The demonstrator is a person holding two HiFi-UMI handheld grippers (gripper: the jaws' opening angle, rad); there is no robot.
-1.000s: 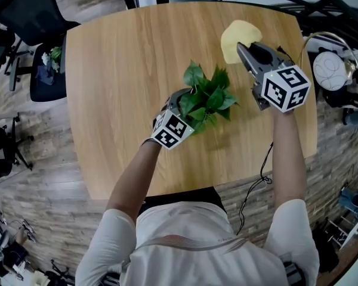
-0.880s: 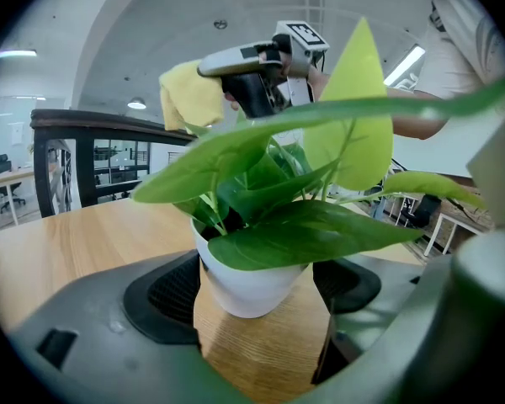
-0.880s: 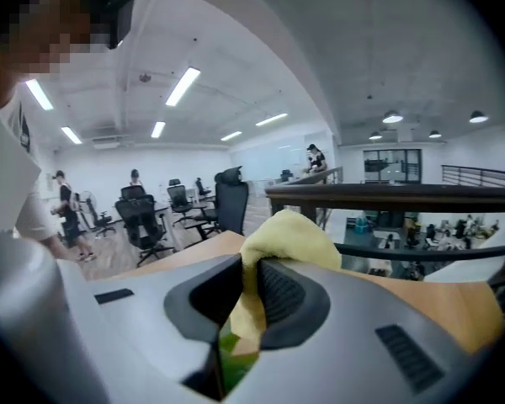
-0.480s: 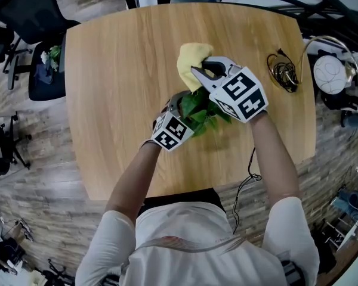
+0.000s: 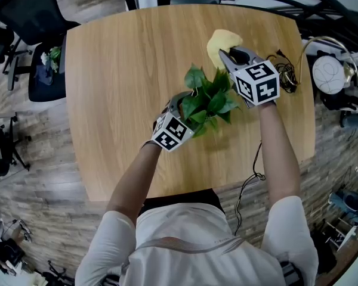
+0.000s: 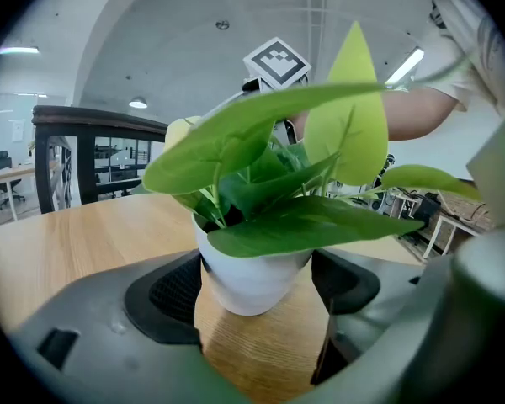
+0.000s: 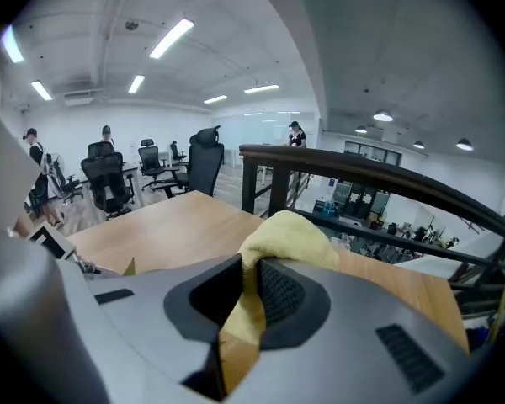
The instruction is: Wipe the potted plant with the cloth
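A small potted plant (image 5: 206,97) with broad green leaves stands in a white pot (image 6: 251,269) near the middle of the wooden table (image 5: 113,70). My left gripper (image 5: 187,107) reaches in from the near left, its jaws set against both sides of the pot, shut on it (image 6: 252,286). My right gripper (image 5: 228,55) hovers just beyond and to the right of the leaves, shut on a yellow cloth (image 5: 220,40). In the right gripper view the cloth (image 7: 288,232) is pinched between the jaws (image 7: 248,286) and bulges out ahead of them.
A coiled cable (image 5: 287,76) lies on the table near its right edge, close to my right gripper. A round white object (image 5: 329,70) sits off the table to the right. Office chairs (image 5: 24,11) stand at the far left.
My right gripper swept the cloth left over the leaves half a second ago, then drew back to the right of the plant. The left gripper and pot have stayed put.
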